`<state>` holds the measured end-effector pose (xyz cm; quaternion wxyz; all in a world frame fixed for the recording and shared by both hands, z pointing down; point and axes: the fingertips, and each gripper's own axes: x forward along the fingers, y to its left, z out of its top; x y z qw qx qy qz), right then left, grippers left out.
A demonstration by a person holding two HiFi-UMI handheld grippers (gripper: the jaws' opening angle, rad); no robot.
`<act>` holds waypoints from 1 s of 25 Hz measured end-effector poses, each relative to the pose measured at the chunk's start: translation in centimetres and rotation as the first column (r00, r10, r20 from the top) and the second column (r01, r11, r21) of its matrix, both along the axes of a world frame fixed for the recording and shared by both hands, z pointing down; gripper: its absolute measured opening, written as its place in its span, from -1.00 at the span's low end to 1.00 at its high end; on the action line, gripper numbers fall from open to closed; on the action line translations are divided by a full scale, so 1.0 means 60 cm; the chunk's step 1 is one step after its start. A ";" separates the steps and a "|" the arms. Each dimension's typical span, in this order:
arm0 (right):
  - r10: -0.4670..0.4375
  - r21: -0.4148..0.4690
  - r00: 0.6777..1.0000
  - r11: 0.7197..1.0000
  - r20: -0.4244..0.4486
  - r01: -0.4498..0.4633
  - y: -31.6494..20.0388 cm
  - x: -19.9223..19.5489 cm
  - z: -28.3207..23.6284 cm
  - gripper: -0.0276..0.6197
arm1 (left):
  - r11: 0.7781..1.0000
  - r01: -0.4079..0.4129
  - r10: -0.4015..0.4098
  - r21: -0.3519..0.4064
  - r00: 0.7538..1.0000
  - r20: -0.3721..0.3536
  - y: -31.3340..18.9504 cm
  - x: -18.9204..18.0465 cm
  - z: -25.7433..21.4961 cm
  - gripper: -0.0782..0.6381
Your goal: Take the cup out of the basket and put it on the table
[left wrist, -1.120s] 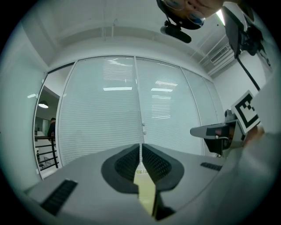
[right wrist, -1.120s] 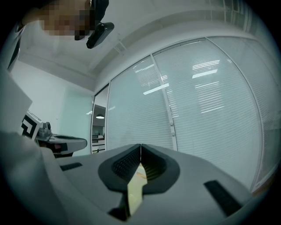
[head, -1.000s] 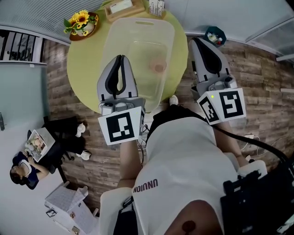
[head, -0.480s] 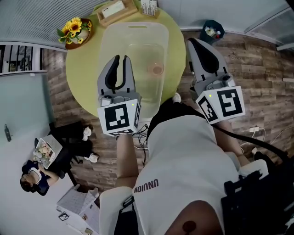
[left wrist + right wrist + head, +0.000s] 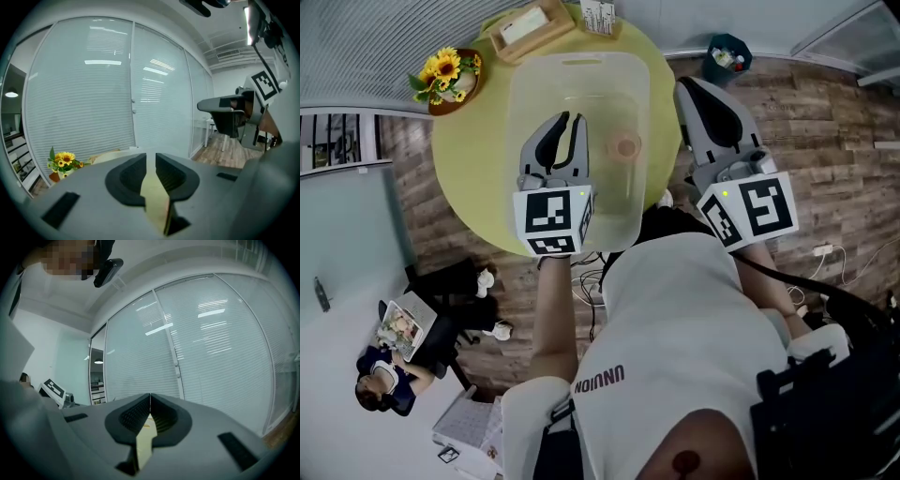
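Inside the clear basket (image 5: 578, 64), the cup (image 5: 624, 146) shows only faintly.

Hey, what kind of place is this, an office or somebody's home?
Most likely an office: tall glass partition walls with white blinds, a round yellow-green table on a wood-plank floor, and a person seated off to one side.

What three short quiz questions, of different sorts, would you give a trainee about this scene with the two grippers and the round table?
1. True or false: the small pink cup is inside the clear plastic basket.
2. In the head view, which gripper overlaps the basket: A) left gripper, B) right gripper?
3. Fill in: the right gripper's jaws are ____.

Key: 1 true; 2 A; 3 shut.
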<state>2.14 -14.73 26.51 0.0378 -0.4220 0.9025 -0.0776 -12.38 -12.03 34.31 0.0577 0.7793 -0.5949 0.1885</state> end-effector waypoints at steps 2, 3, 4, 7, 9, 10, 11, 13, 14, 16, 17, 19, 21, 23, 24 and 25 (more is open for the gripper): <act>0.006 0.002 1.000 1.000 -0.004 -0.006 -0.003 -0.004 0.000 -0.86 | 0.999 -0.021 0.021 -0.028 1.000 0.008 -0.006 0.002 0.019 -0.58; 0.009 0.002 1.000 1.000 -0.006 -0.009 -0.005 -0.005 -0.001 -0.85 | 0.999 -0.028 0.028 -0.040 1.000 0.011 -0.008 0.002 0.027 -0.58; 0.011 0.002 1.000 1.000 -0.008 -0.011 -0.007 -0.007 -0.001 -0.85 | 0.998 -0.035 0.036 -0.052 0.999 0.014 -0.011 0.003 0.035 -0.58; 0.020 -0.001 1.000 1.000 -0.015 -0.020 -0.011 -0.009 0.000 -0.85 | 0.993 -0.070 0.072 -0.095 0.997 0.018 -0.018 0.011 0.056 -0.58; 0.022 -0.002 1.000 1.000 -0.018 -0.022 -0.011 -0.012 0.001 -0.85 | 0.989 -0.090 0.092 -0.121 0.996 0.013 -0.018 0.015 0.068 -0.58; 0.023 -0.003 1.000 1.000 -0.020 -0.023 -0.011 -0.014 0.002 -0.85 | 0.986 -0.099 0.101 -0.135 0.995 0.007 -0.017 0.017 0.075 -0.58; 0.024 -0.004 0.999 1.000 -0.021 -0.024 -0.012 -0.015 0.003 -0.85 | 0.983 -0.109 0.111 -0.150 0.994 0.001 -0.017 0.019 0.081 -0.58; 0.026 -0.006 0.999 1.000 -0.023 -0.026 -0.013 -0.019 0.005 -0.85 | 0.973 -0.129 0.130 -0.190 0.991 -0.005 -0.018 0.021 0.098 -0.58; 0.027 -0.007 0.999 1.000 -0.025 -0.027 -0.013 -0.020 0.006 -0.85 | 0.968 -0.138 0.140 -0.211 0.990 -0.005 -0.018 0.022 0.107 -0.58; 0.029 -0.008 0.999 1.000 -0.027 -0.030 -0.014 -0.022 0.007 -0.85 | 0.957 -0.155 0.159 -0.246 0.987 -0.002 -0.020 0.023 0.125 -0.58; 0.031 -0.008 0.999 0.999 -0.027 -0.031 -0.014 -0.023 0.007 -0.85 | 0.951 -0.163 0.169 -0.262 0.986 -0.002 -0.021 0.024 0.135 -0.58; 0.036 -0.008 0.999 0.999 -0.029 -0.036 -0.016 -0.023 0.007 -0.85 | 0.940 -0.178 0.182 -0.292 0.983 -0.013 -0.022 0.025 0.157 -0.57; 0.039 -0.008 0.999 0.999 -0.029 -0.040 -0.019 -0.023 0.008 -0.85 | 0.928 -0.187 0.188 -0.323 0.982 -0.029 -0.023 0.025 0.176 -0.55; 0.043 -0.009 0.999 0.999 -0.029 -0.043 -0.021 -0.022 0.008 -0.85 | 0.915 -0.195 0.193 -0.352 0.980 -0.042 -0.021 0.026 0.192 -0.53; 0.044 -0.009 0.999 0.999 -0.029 -0.044 -0.022 -0.022 0.009 -0.85 | 0.909 -0.199 0.197 -0.366 0.979 -0.045 -0.020 0.027 0.199 -0.53; 0.044 -0.009 0.999 0.999 -0.029 -0.045 -0.023 -0.022 0.009 -0.85 | 0.903 -0.202 0.200 -0.379 0.979 -0.045 -0.018 0.027 0.206 -0.53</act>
